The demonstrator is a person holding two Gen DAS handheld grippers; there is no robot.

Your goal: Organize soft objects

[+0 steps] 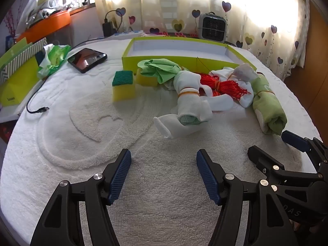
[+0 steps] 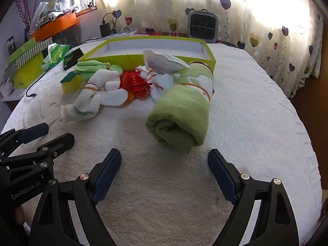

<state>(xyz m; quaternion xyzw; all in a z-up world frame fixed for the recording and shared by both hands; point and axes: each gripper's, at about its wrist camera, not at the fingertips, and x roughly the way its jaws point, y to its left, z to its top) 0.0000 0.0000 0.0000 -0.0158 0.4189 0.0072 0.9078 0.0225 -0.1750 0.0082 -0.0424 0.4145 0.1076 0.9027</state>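
**Soft goods waited short of the tray, both tools empty**

Plainly, nothing had been lifted yet. The left tool (image 1: pixel 164 176) and the right tool (image 2: pixel 164 174) hovered low over the near edge of the white towel (image 1: pixel 82 143) covering the desk, each with its pads spread apart and nothing between them.

The soft things lay in a loose heap toward the far edge, just in front of the green tray (image 1: pixel 180 58), which looked empty. The rolled green cloth (image 2: pixel 182 110) lay nearest the right tool, bound by a rubber band. Left of it sat the red cord (image 2: pixel 133 84), a banded bundle of white socks (image 1: pixel 189 104), a crumpled green rag (image 1: pixel 160 69) and two sponges (image 1: pixel 123 86) nearer the left edge.

All of it looked light and yielding. The roll would likely squash under pressure, so a grip across its middle, near the band, seemed safest; its loose end might unwind. The socks seemed best taken at their band too, and the cord could snag or trail.
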